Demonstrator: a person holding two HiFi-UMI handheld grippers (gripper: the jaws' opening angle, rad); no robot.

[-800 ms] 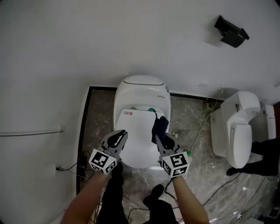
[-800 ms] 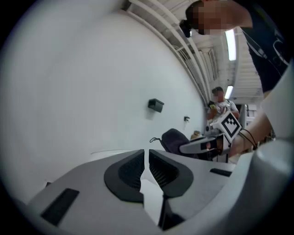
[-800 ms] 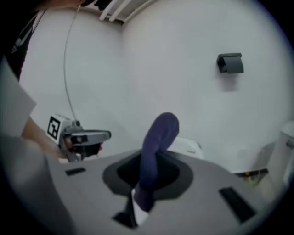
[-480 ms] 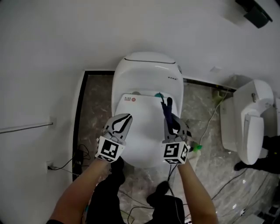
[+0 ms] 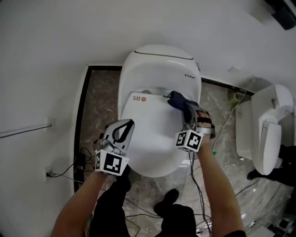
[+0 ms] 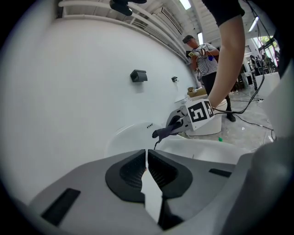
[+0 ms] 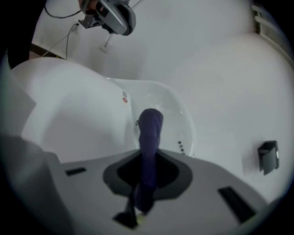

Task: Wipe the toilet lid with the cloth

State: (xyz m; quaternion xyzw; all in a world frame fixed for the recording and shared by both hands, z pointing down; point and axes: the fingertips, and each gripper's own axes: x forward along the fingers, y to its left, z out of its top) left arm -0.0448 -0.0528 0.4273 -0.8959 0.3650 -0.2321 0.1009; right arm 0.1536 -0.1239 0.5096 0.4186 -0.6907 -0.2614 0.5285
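The second toilet (image 5: 266, 134) at right is cut off by the head view's edge, as is the dark wall fixture (image 5: 283, 13) far right. Print on the red label (image 5: 137, 98) of the lid (image 5: 152, 134) cannot be read.

Right tool (image 5: 187, 111) and cloth (image 5: 177, 99) now farther up lid (image 5: 149, 135).

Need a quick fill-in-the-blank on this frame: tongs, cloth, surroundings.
1. The right tongs are shut on a dark ____.
2. The left tongs are shut and hold ____.
3. Right of the toilet lid stands a second ____.
Missing words: cloth; nothing; toilet.
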